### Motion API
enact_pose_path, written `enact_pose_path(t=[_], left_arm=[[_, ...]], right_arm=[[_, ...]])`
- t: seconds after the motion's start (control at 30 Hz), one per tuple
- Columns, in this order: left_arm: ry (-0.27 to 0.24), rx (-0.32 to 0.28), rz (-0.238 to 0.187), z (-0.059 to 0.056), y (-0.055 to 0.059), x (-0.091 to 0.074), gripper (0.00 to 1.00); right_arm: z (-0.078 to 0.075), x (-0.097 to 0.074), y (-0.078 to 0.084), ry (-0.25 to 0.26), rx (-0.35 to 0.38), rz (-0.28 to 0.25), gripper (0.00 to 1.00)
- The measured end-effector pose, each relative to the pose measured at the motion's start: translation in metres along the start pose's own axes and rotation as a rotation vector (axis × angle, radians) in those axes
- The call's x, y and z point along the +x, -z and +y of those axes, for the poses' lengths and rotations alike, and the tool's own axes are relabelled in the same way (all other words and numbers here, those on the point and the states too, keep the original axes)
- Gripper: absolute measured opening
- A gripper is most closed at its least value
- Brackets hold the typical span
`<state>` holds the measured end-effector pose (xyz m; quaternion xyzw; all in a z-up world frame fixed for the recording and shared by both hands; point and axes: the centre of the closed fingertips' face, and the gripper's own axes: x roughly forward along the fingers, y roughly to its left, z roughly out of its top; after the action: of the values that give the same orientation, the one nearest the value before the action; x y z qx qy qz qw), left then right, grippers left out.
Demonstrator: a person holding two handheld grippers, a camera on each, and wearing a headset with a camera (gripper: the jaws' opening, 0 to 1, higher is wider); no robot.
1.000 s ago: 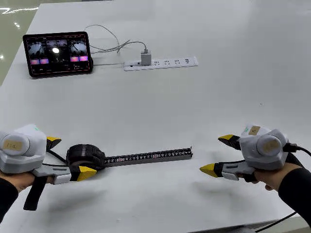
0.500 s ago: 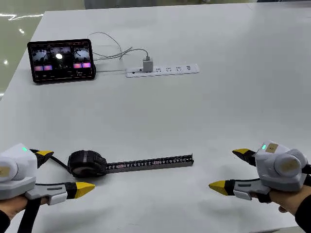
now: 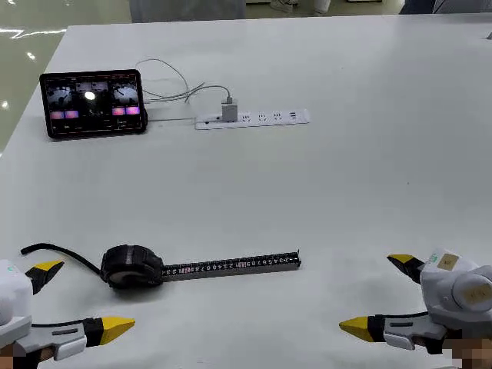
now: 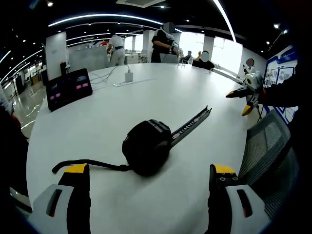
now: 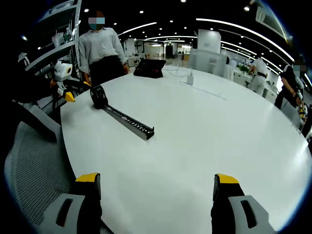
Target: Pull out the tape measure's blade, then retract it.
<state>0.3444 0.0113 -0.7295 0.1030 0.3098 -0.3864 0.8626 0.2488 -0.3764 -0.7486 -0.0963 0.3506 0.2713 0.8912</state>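
We've got a white table [image 3: 307, 177] in a bright office, tablet [image 3: 94, 103] and power strip [image 3: 254, 118] far back; left gripper [image 3: 86, 296] and right gripper [image 3: 377, 293] both gape, tape measure [image 3: 132, 266] between.

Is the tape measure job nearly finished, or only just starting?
About halfway, it seems. Done: the blade lies pulled out of the tape measure on the table. In hand: nothing; the left gripper and right gripper are open, apart from it. Left: retracting the blade.

My head view looked down from the tabletop [image 3: 346, 177]'s near edge; left gripper view faced the tape measure [image 3: 132, 266] closely, right gripper view from farther.
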Motion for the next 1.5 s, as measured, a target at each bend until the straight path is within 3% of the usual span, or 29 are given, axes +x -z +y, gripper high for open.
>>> enact_pose_path(t=[0.07,0.17,0.37,0.73,0.93,1.17,1.27,1.5], left_arm=[[0.011,-0.011,-0.008,-0.003,0.0,-0.002,0.99],[-0.009,0.025,0.004,0.0,0.004,-0.005,0.99],[-0.025,0.003,0.011,0.004,0.01,-0.014,0.99],[-0.028,-0.01,0.013,0.001,0.021,-0.023,0.99],[-0.027,-0.001,0.005,-0.001,0.019,-0.024,0.99],[-0.028,0.002,0.007,0.0,0.02,-0.024,0.99],[-0.03,0.008,-0.012,0.0,0.015,-0.024,0.99],[-0.026,0.0,0.0,-0.002,0.014,-0.023,0.99]], right_arm=[[-0.002,-0.005,0.003,0.004,0.031,-0.006,0.98],[-0.003,-0.012,0.008,0.016,0.036,-0.01,0.99],[-0.004,-0.025,0.015,0.025,0.045,-0.013,0.99],[0.0,-0.03,0.015,0.012,0.046,-0.022,0.99],[0.002,-0.03,0.015,0.006,0.017,-0.006,0.99],[0.0,-0.031,0.016,0.005,0.021,-0.008,0.99],[0.0,-0.032,0.018,0.003,0.022,-0.005,0.99],[0.001,-0.033,0.017,-0.012,0.039,-0.013,0.99]])
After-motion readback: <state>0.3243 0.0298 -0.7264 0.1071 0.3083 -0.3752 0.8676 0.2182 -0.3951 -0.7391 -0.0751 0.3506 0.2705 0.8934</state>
